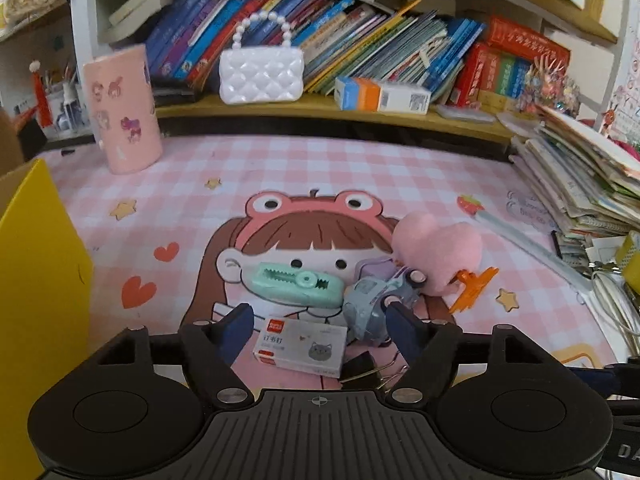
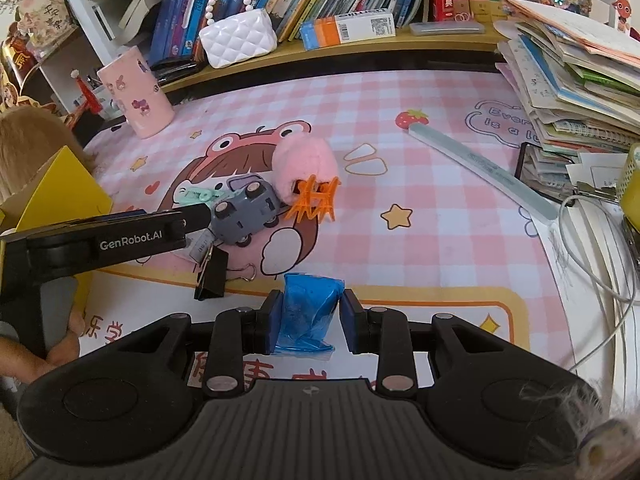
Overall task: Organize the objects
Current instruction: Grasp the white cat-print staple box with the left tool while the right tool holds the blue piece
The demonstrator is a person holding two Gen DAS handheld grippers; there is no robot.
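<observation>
The right gripper [image 2: 307, 320] pinches a blue plastic bag [image 2: 307, 312] between its two pads. The bag is shiny and crumpled, and it sticks out above and below the pads. It hangs over the near edge of the pink checked mat [image 2: 400, 92].

The left gripper [image 1: 318, 322] has its jaws spread wide, and nothing is pressed between them. A small white box [image 1: 302, 344] with a grey cat and a red corner lies flat on the mat in the gap, touching neither pad that I can see. A black binder clip [image 1: 362, 368] lies just beside the box, near the right pad.

A little farther out lies a mint green clip [image 1: 298, 284] with jagged teeth. Next to it is a grey-blue toy car [image 1: 372, 300], tipped on its side. Behind the car sits a fluffy pink toy [image 1: 436, 252] with an orange claw clip [image 1: 474, 284] touching it.

A yellow box [image 1: 36, 280] stands at the left edge. Far back, a pink cup [image 1: 124, 112] stands on the mat. A white purse [image 1: 260, 72] with a bead handle sits on the shelf, in front of a row of books [image 1: 360, 40].
</observation>
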